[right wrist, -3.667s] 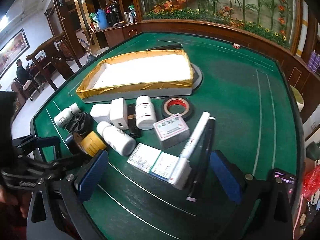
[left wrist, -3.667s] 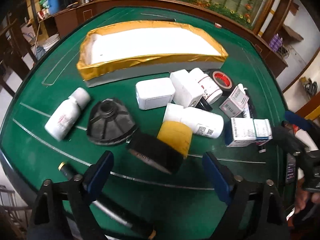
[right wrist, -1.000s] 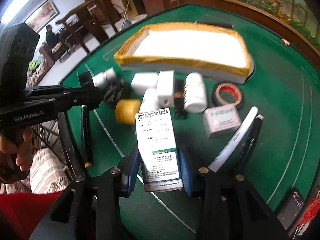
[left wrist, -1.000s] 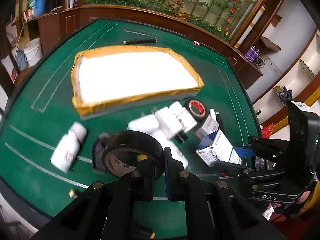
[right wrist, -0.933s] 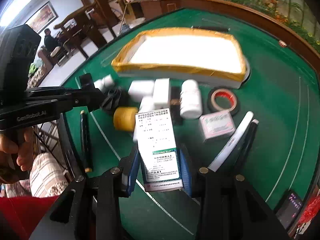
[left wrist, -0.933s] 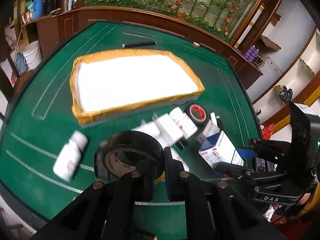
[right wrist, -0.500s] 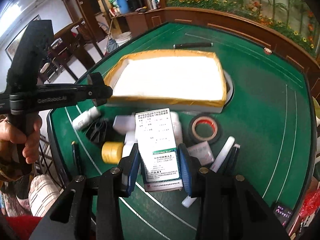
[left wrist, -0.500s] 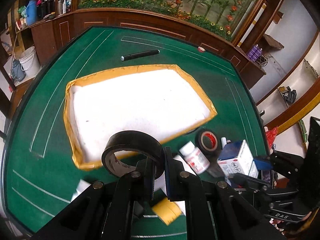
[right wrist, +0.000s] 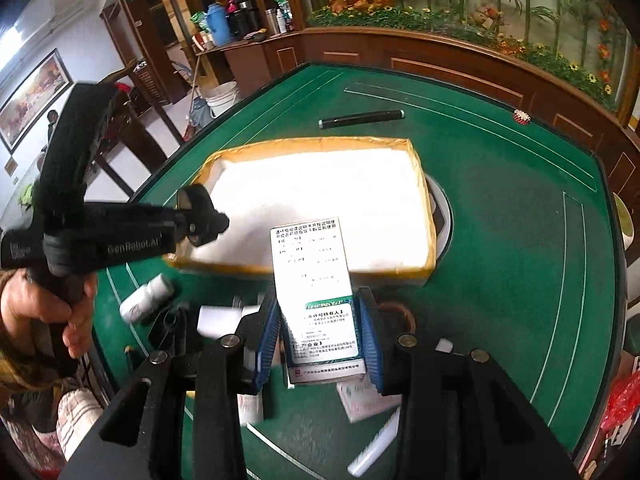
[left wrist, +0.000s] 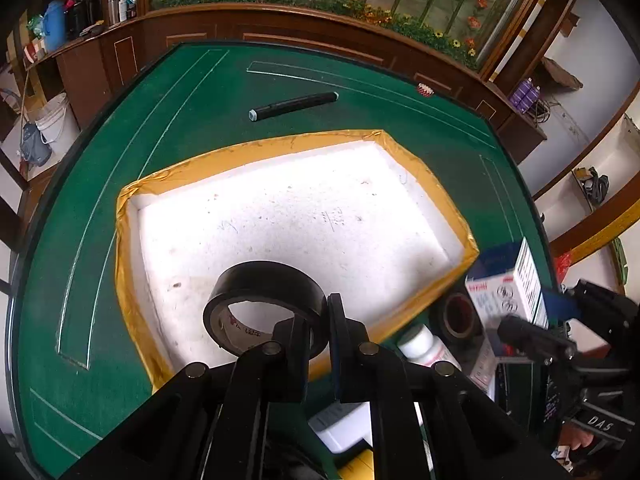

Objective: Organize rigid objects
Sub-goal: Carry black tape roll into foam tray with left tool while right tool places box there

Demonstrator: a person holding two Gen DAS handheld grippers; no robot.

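My left tongs (left wrist: pixel 320 328) are clamped on the wall of a black tape roll (left wrist: pixel 264 304), one finger inside the ring and one outside, so the jaws are nearly together. The roll hangs over the near part of the tray (left wrist: pixel 132 280), the white foam one with the yellow taped rim, and the tongs tilt steeply down toward it. I can't tell if the roll touches the foam or just floats above it.

My right tongs (right wrist: pixel 318 330) are clamped on a box (right wrist: pixel 316 284), white with small print and a green band, blue pads pressing its two narrow sides. It stands upright in the grip, over the tabletop (right wrist: pixel 520 280) just short of the tray's near edge. From the left camera you see the same box out past the tray's near right corner, blue top showing.

The tray sits in the middle of the green tabletop, nothing lying in it as far as I can see. Beyond its far edge there's a black marker (left wrist: pixel 294 106) lying on its own, and a small red-and-white disc (left wrist: pixel 424 89) right at the far edge of the tabletop.

The rest of the pile is along the near edge: a white bottle (right wrist: pixel 146 298) off the tray's near left corner, another white bottle (left wrist: pixel 424 346) and a red-cored tape roll (left wrist: pixel 460 316) by the near right corner. Other white bits under my tongs are too blurry to name.

My hand (right wrist: pixel 40 312) on the left grip shows in the right camera.
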